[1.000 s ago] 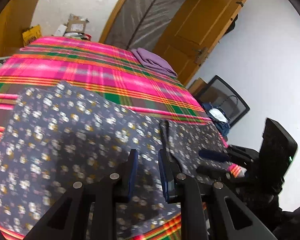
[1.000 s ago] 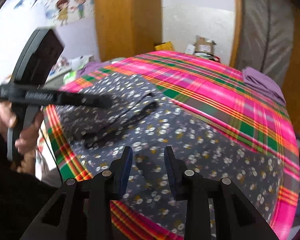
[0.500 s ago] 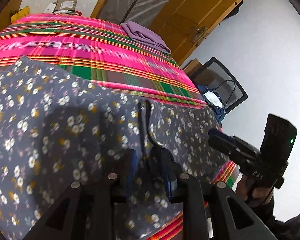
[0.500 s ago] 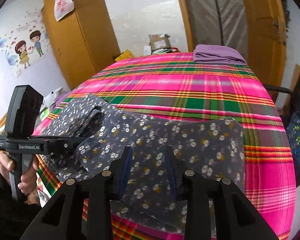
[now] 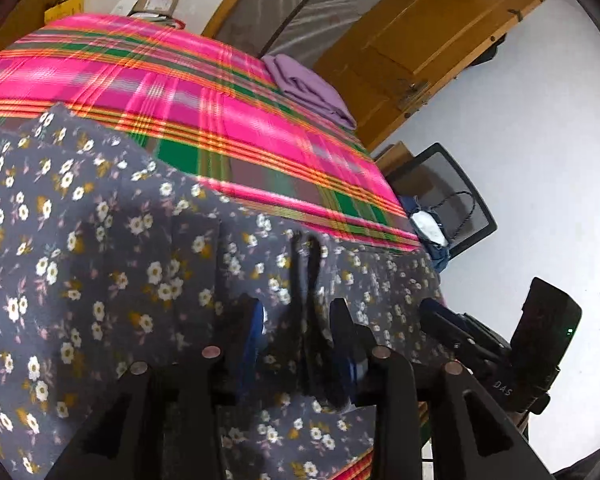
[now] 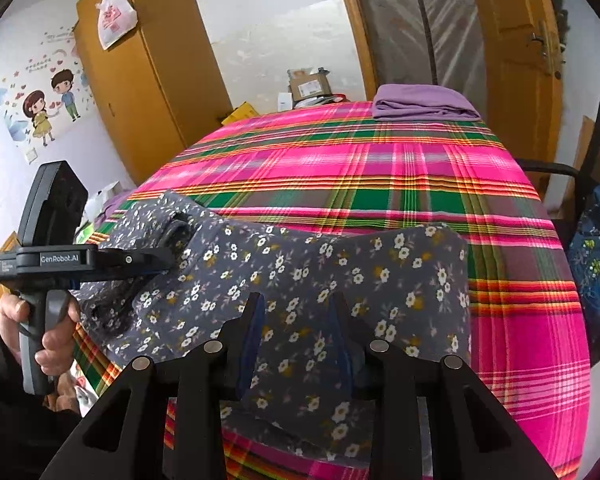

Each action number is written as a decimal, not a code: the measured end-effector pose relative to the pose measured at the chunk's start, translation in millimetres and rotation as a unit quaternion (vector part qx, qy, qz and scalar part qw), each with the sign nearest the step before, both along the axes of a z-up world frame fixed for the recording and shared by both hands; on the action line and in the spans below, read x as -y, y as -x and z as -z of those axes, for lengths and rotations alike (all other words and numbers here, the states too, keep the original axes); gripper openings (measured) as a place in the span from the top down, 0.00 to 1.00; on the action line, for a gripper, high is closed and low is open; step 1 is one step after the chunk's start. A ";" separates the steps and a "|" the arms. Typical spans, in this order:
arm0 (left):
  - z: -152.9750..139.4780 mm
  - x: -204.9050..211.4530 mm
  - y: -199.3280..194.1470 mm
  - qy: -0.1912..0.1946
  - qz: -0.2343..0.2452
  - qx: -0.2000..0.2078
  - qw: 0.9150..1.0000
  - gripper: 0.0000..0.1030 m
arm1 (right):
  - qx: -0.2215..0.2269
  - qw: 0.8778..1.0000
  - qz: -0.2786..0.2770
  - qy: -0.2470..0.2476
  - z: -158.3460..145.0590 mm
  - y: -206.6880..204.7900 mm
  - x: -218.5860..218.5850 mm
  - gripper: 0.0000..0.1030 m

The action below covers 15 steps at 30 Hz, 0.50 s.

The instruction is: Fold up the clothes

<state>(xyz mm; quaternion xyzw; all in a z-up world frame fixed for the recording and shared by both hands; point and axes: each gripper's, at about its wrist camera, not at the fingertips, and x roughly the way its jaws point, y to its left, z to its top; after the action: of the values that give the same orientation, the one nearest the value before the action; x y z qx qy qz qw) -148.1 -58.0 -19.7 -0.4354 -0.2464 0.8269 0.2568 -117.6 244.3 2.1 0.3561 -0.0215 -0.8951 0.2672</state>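
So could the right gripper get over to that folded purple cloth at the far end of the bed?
Probably not from here. The right gripper is low over the floral garment at the near edge, and the folded purple cloth lies across the whole plaid bedspread. Nothing blocks the way; it simply looks too far.

Grey garment (image 6: 300, 280) showing white and mustard floral print; bedcover (image 6: 380, 168) showing pink, green and orange plaid; folded cloth (image 6: 420, 102) showing plain lilac; wardrobe (image 6: 148, 68) and door (image 5: 420, 40) showing yellow-brown wood.
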 end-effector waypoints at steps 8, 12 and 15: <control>0.8 -16.2 2.7 0.037 0.001 -0.009 0.999 0.65 | 0.003 1.000 0.001 -0.001 1.6 2.1 0.7 0.67; 0.7 -31.1 1.6 0.063 0.022 -0.017 0.998 0.65 | 0.002 1.000 -0.002 -0.002 0.8 1.8 2.7 0.67; 2.0 -44.5 0.3 0.094 0.034 -0.021 0.995 0.65 | 0.000 1.000 -0.001 -0.003 -0.1 1.8 2.9 0.67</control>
<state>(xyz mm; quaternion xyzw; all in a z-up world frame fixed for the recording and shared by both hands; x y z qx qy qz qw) -148.3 -13.5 -21.7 -0.4484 -0.1471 0.8460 0.2481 -119.3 241.4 2.2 0.3571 -0.0189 -0.8947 0.2674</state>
